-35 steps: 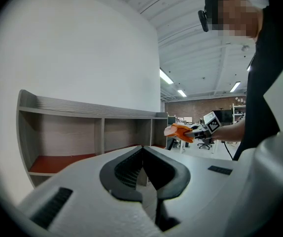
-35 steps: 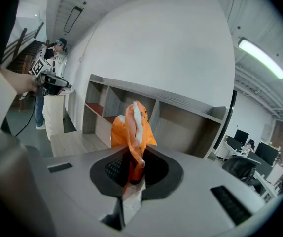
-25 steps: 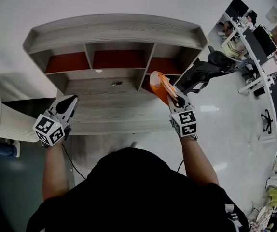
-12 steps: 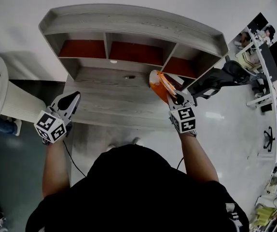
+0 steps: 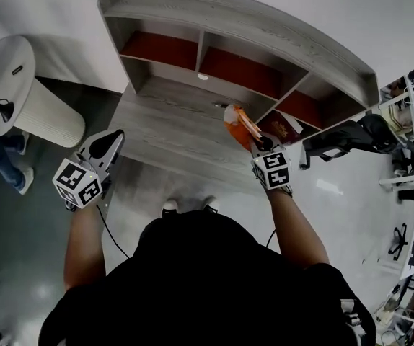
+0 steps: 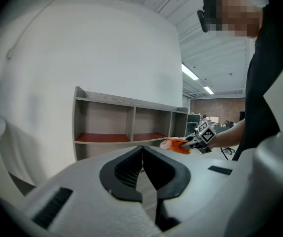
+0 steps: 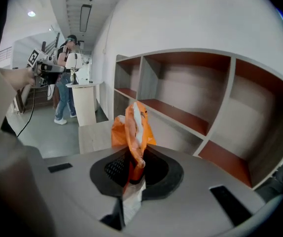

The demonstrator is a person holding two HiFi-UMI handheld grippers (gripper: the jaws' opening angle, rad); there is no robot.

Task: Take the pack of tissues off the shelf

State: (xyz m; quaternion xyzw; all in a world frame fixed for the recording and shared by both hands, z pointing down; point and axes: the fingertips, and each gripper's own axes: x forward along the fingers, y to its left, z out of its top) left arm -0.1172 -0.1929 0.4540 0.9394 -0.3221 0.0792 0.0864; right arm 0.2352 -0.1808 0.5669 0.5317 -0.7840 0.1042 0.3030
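The orange pack of tissues (image 5: 236, 123) hangs over the grey wooden desk top (image 5: 165, 132), in front of the shelf (image 5: 265, 33) and clear of its compartments. My right gripper (image 5: 256, 144) is shut on the pack's lower end. In the right gripper view the pack (image 7: 133, 126) stands up out of the jaws of the right gripper (image 7: 131, 164). My left gripper (image 5: 110, 143) hovers off the desk's left end, shut and empty. In the left gripper view the tips of the left gripper (image 6: 142, 149) meet, and the pack (image 6: 177, 144) shows far off.
The shelf has red-floored compartments (image 7: 181, 115). A white round stand (image 5: 30, 85) is at the left, with a person's legs (image 5: 1, 157) beside it. A dark office chair (image 5: 351, 139) and desks lie to the right.
The head view has swung, so the shelf now sits tilted toward the right. My right gripper has come back and down from the shelf with the pack. The left gripper has shifted sideways, still empty.
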